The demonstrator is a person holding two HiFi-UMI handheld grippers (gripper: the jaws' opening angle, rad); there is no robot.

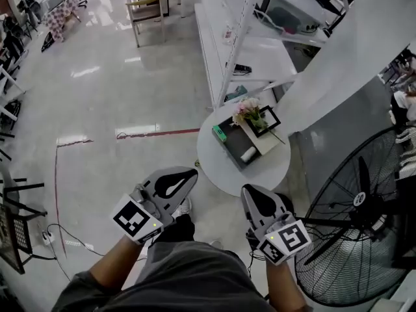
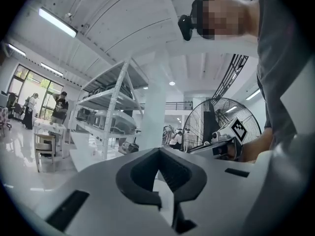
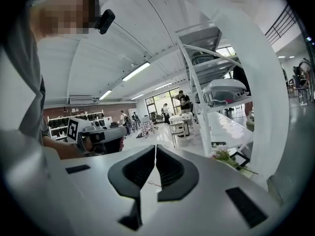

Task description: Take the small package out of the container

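Status: left tool [image 1: 186,177] and right tool [image 1: 253,196] are both sitting closed, empty, well short of the bench [image 1: 218,164]. Reaching in, I am risking clipping the flowers [image 1: 247,111] by the container [image 1: 235,149].

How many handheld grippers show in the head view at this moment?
2. The left gripper is low and left of centre, over the floor; the right gripper is low and right of centre, just short of the round table. Both are shut and empty.
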